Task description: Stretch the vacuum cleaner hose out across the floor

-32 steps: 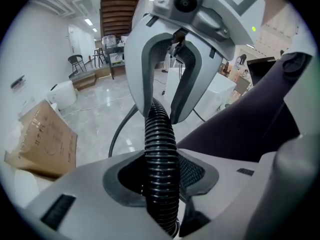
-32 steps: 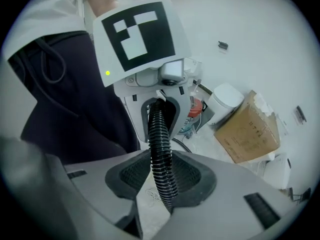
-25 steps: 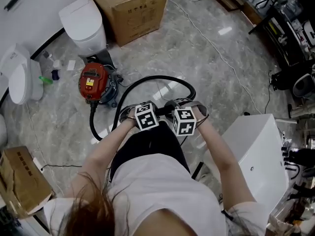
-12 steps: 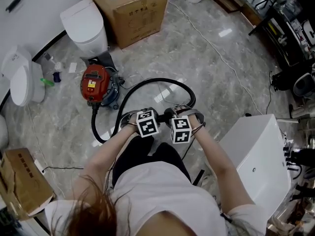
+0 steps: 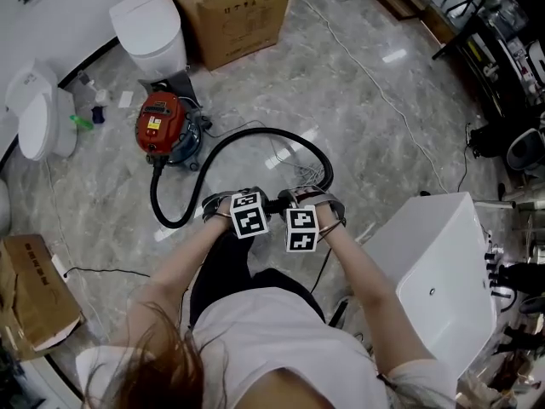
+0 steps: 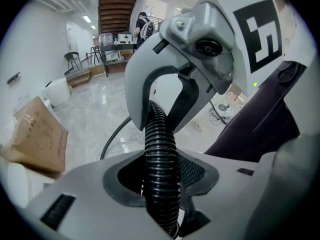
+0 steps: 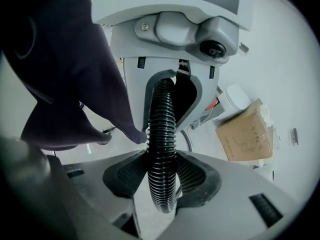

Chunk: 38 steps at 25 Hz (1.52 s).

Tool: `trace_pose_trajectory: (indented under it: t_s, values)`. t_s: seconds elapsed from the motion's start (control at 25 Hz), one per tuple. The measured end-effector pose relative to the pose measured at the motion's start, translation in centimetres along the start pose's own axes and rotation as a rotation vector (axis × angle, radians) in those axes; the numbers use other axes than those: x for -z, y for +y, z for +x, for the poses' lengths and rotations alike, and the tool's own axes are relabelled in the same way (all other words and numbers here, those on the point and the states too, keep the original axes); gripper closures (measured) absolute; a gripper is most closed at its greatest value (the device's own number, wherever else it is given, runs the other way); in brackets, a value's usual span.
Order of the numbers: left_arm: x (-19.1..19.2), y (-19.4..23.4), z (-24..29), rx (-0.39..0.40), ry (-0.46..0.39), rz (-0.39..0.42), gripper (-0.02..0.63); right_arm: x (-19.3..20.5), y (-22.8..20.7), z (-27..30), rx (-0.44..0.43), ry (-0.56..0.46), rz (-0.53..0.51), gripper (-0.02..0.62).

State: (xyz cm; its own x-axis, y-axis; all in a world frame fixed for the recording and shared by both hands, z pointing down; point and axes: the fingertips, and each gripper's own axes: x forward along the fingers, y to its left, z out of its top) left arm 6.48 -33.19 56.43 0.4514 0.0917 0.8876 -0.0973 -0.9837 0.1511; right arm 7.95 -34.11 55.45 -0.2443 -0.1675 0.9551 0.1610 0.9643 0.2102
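A red vacuum cleaner (image 5: 162, 126) stands on the marble floor. Its black ribbed hose (image 5: 255, 135) leaves the cleaner, loops down to the left, then arcs over to the right and comes back to my two grippers. The grippers face each other at waist height, close together. My left gripper (image 5: 266, 204) (image 6: 160, 171) is shut on the hose (image 6: 159, 149), which runs on into the right gripper's jaws ahead. My right gripper (image 5: 288, 202) (image 7: 162, 171) has the hose (image 7: 162, 129) between its pads; its jaws are opening while the pads still touch the ribs.
A cardboard box (image 5: 234, 11) and a white toilet (image 5: 149, 28) stand behind the cleaner, another toilet (image 5: 34, 126) at the left. A white cabinet (image 5: 434, 271) is close on my right. A thin cable (image 5: 383, 100) crosses the floor. A second box (image 5: 30, 292) lies at lower left.
Both grippers have drawn back from the cleaner with the hose, and its loop on the floor has spread a little wider. The cleaner has stayed in place.
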Motion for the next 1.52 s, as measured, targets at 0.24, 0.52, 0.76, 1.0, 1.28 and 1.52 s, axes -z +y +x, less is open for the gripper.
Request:
trace_pose_trajectory:
  t_s: [0.24,0.52,0.76,1.0,1.28,1.52]
  values:
    - [-0.3,-8.1,1.9,-0.026,0.001,-0.022,0.433,0.3,8.1,-1.6,0.01,-0.004,-0.038,0.421]
    - [-1.2,-17.4,3.0,-0.051,0.002,-0.016,0.433,0.3,17.1,-4.6,0.025,-0.017,-0.032,0.422]
    - [-1.9,-23.6,2.9,-0.049,0.005,-0.005,0.433,-0.3,22.8,-7.3,0.002,-0.043,-0.017,0.421]
    - [-1.6,-28.1,2.9,-0.058,0.029,-0.023,0.433,-1.1,27.0,-8.5,-0.023,-0.063,-0.03,0.422]
    - [-0.9,-30.8,3.8,-0.029,0.05,-0.022,0.433,-1.5,30.0,-8.3,-0.057,-0.079,-0.007,0.422]
    - [-0.5,-32.5,4.3,-0.007,0.051,-0.006,0.433,-1.5,31.7,-8.1,-0.07,-0.069,0.008,0.422]
